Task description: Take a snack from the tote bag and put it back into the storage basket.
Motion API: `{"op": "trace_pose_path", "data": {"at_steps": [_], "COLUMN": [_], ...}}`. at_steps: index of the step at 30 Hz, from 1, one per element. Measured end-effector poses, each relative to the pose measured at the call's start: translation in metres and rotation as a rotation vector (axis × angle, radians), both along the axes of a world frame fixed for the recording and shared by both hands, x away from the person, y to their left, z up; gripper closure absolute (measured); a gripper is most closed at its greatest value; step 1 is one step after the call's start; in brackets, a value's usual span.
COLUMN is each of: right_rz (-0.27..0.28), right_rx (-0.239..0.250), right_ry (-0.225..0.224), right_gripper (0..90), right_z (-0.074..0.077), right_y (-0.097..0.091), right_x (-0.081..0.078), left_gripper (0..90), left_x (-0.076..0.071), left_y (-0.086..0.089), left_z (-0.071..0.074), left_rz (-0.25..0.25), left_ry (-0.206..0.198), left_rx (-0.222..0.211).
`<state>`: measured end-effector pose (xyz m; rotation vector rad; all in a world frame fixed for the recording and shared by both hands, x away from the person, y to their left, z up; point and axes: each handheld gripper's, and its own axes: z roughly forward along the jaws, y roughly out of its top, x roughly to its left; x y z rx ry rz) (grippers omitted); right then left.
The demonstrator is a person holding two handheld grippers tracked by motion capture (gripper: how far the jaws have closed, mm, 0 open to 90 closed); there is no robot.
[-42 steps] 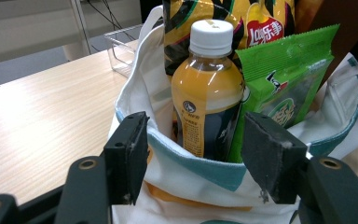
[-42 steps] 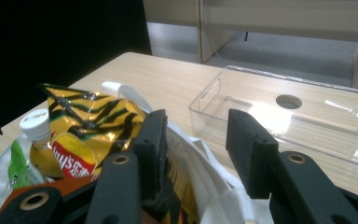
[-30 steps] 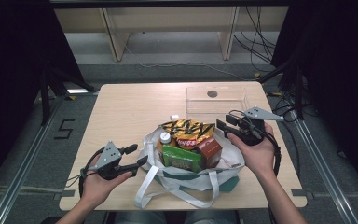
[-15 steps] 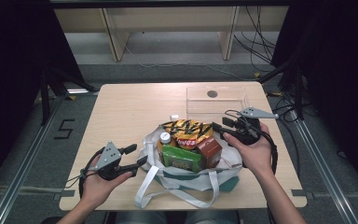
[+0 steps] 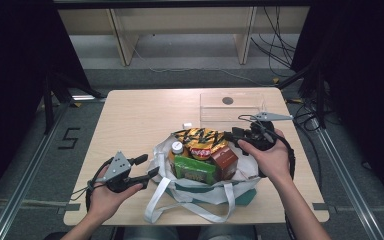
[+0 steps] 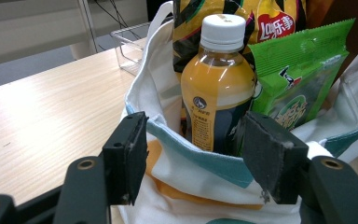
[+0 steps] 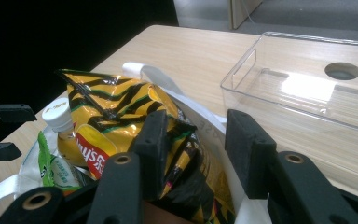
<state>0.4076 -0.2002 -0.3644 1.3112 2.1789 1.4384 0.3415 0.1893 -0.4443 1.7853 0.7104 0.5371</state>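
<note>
Dark floor and loose cables ring the pale wooden table [image 5: 130,130] in the high view. On it I see a white bag [image 5: 200,192] packed with a chip packet [image 5: 202,137], a bottle [image 5: 177,148], a green packet [image 5: 195,169] and a brown box [image 5: 225,159], with a clear tray [image 5: 232,107] behind. My left tool [image 5: 147,167] sits at the bag's left rim, my right tool [image 5: 230,135] at the chip packet's far end.

Left gripper view: the jaws stand apart astride the bag's rim [image 6: 191,158], pads not pressing, the bottle [image 6: 216,88] just beyond.

Right gripper view: the jaws have just been closing around the chip packet's edge [image 7: 182,149], but a gap remains, so nothing is clamped.

I judge the step is unpacking, chips first. Next I need to finish that squeeze, steady the bag, then lift toward the tray [image 7: 307,79].
</note>
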Motion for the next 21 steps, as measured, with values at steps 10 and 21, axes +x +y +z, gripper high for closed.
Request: {"op": "trace_pose_path", "data": {"at_steps": [10, 21], "right_rz": [0.053, 0.165], "right_rx": [-0.031, -0.04], "right_ry": [-0.009, 0.085], "right_gripper": [64.4, 83.1], "right_z": [-0.004, -0.002], "right_y": [0.006, 0.01], "right_x": [0.004, 0.016], "left_gripper": [39.9, 39.9], "left_x": [-0.001, -0.001], "left_y": [-0.001, -0.002], "left_z": [0.0, -0.001], "left_rz": [-0.001, -0.003], "left_ry": [-0.001, 0.007], "left_rx": [0.0, 0.015]}}
